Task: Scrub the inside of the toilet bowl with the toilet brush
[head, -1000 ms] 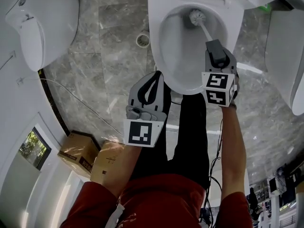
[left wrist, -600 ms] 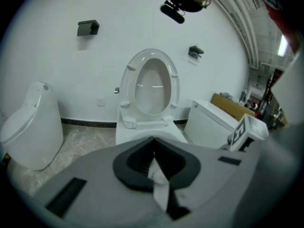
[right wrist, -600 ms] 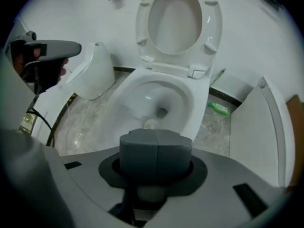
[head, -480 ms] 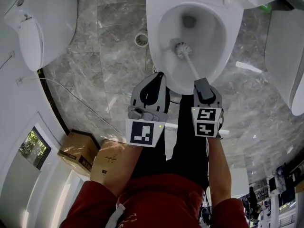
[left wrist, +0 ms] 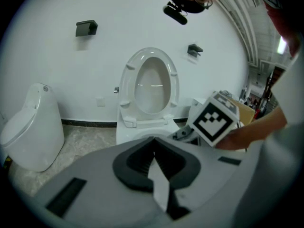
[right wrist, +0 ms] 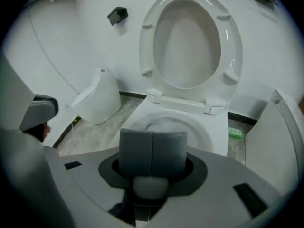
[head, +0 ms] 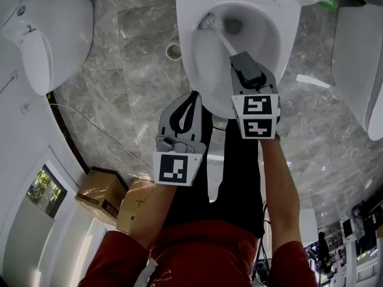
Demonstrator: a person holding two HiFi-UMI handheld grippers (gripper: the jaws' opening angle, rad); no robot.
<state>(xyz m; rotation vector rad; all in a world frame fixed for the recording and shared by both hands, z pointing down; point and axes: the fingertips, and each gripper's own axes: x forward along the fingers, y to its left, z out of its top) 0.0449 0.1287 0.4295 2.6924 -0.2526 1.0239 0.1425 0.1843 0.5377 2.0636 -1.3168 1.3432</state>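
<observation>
The white toilet brush [head: 222, 39] presses its bristle head on the far-left inner wall of the toilet bowl [head: 187, 46]. The right gripper [head: 239, 61] jaws clamp its thin handle. The left gripper [head: 188, 109] hangs near the bowl's front rim, jaws together and empty.

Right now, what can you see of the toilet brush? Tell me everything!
The toilet brush is white, with a thin straight handle and a round bristly head. It slants from the right hand-held gripper, whose jaws are shut on the handle's upper end, down into the toilet bowl. In the head view its head sits at the upper left of the bowl's inside, seemingly against the wall, beside the drain hole. The bristles look blurred.
</observation>
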